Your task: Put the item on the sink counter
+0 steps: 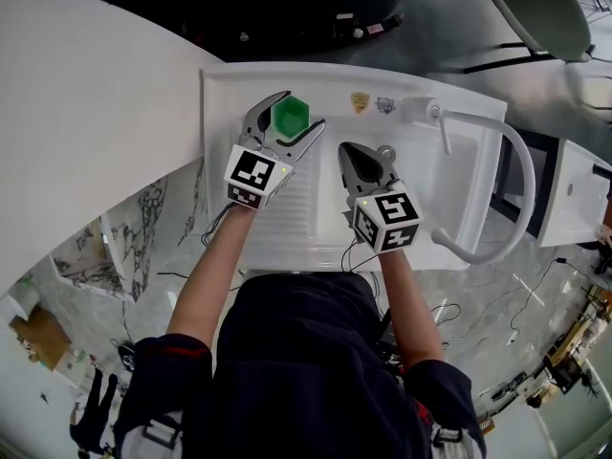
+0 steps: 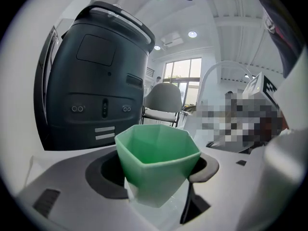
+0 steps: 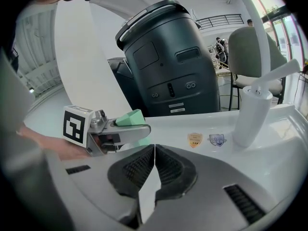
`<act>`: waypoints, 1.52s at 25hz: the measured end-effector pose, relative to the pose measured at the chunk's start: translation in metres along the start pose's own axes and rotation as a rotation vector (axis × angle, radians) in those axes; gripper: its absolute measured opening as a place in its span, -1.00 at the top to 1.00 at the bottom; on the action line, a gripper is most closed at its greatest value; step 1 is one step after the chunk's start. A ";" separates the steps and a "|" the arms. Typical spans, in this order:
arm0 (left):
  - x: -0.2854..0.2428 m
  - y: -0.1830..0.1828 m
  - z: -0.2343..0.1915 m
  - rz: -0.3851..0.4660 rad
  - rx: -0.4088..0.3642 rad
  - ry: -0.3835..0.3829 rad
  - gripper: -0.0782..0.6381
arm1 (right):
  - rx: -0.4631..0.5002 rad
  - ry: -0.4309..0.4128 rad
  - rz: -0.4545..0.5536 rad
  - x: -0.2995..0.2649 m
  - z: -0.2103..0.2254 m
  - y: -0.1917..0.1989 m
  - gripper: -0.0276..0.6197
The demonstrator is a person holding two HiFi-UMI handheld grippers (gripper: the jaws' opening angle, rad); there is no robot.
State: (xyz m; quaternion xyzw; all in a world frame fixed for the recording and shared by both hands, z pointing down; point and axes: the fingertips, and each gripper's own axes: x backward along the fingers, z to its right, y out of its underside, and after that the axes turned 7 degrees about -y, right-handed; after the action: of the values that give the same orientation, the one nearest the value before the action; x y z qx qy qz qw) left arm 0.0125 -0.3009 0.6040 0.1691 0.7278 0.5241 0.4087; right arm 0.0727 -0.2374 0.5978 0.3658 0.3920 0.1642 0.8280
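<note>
A green six-sided cup sits upright between the jaws of my left gripper, low over the back left of the white sink counter. In the left gripper view the cup fills the gap and both pads press its sides; its pale reflection lies on the glossy top just under it. I cannot tell whether its base touches the counter. My right gripper hovers over the ribbed drainboard to the right, shut and empty, its jaws meeting. From there I see the left gripper with the cup.
A white arched faucet rises at the counter's right end by the basin. Two small stickers lie on the back ledge. A big dark machine stands behind the counter, with a chair beside it.
</note>
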 end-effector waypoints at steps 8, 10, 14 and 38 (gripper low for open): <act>-0.019 -0.005 -0.002 0.011 -0.012 0.023 -0.14 | -0.021 -0.007 -0.019 -0.004 0.002 0.010 0.81; -0.023 -0.004 -0.003 0.011 -0.016 0.026 -0.14 | -0.025 -0.008 -0.022 -0.005 0.002 0.011 0.81; -0.031 0.003 -0.005 -0.004 -0.029 0.037 -0.14 | -0.025 -0.014 -0.030 -0.007 0.001 0.014 0.81; -0.045 0.001 -0.016 0.041 -0.056 0.003 -0.15 | -0.071 0.001 -0.055 -0.008 0.011 0.023 0.81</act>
State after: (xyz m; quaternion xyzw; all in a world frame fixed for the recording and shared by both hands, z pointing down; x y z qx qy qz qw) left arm 0.0272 -0.3405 0.6259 0.1716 0.7100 0.5528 0.4012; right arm 0.0763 -0.2309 0.6235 0.3255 0.3960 0.1554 0.8444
